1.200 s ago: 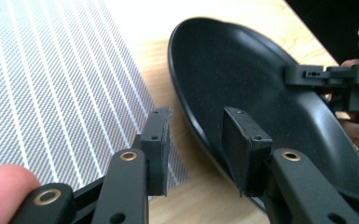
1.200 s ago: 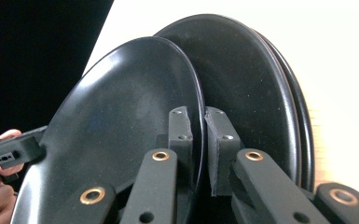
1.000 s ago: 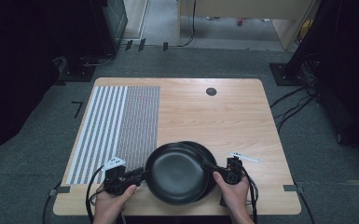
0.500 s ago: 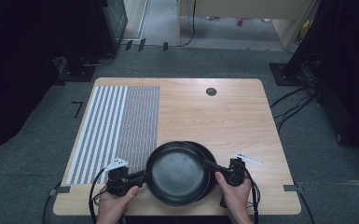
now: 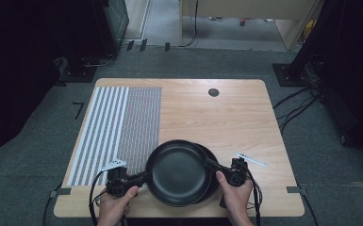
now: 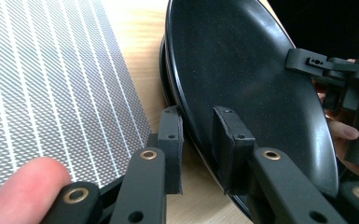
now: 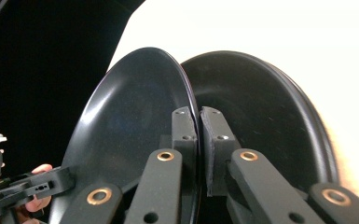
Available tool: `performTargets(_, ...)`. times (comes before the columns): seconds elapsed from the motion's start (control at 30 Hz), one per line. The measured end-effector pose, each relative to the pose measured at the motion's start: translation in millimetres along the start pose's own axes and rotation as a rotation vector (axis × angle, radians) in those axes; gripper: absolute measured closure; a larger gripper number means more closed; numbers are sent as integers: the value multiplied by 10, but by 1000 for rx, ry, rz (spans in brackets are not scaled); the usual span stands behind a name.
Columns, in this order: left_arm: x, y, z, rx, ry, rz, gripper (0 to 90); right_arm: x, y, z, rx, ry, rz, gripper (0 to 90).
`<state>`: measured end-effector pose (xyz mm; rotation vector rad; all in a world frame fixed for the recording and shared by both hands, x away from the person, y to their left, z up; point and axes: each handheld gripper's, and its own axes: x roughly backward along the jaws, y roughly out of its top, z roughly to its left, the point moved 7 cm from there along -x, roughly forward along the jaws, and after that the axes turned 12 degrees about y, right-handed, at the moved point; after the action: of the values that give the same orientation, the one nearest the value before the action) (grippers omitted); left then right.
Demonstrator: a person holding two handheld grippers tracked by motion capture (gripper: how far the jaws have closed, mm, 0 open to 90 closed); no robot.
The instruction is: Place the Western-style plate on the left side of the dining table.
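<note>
Black plate (image 5: 177,172) between both grippers' jaws

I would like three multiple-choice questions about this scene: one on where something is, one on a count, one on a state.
1. Where on the table is the striped mat?
A. its left part
B. its right part
C. under the plates

2. How many black plates are there?
A. one
B. two
C. four

3. What is the right gripper doing?
A. lying open on the table
B. holding a cable
C. pinching the rim of the top plate

Answers:
1. A: the high view shows the mat covering the table's left part, beside the plates.
2. B: the right gripper view shows the top plate and a lower plate behind it.
3. C: its jaws are closed on the top plate's edge.
</note>
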<state>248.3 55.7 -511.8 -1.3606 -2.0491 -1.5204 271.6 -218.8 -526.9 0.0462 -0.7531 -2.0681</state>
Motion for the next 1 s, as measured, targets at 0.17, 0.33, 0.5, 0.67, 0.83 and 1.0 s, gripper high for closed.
performTargets(0.17, 74, 78, 58, 5, 6, -21, 743, -91, 68, 97, 10, 7, 5, 855)
performTargets(0.33, 166, 196, 191, 38, 12, -52, 746, -268, 157, 221, 30, 19, 9, 854)
performTargets(0.5, 261, 304, 372, 78, 24, -79, 750, -516, 249, 347, 45, 35, 33, 854)
performTargets(0.67, 331, 433, 543, 114, 48, -113, 757, -777, 322, 440, 50, 53, 49, 854)
performTargets(0.83, 389, 579, 743, 142, 74, -149, 760, -1043, 396, 504, 46, 69, 59, 854)
performTargets(1.0, 422, 691, 988, 185, 85, -171, 774, -1320, 434, 576, 55, 73, 83, 854)
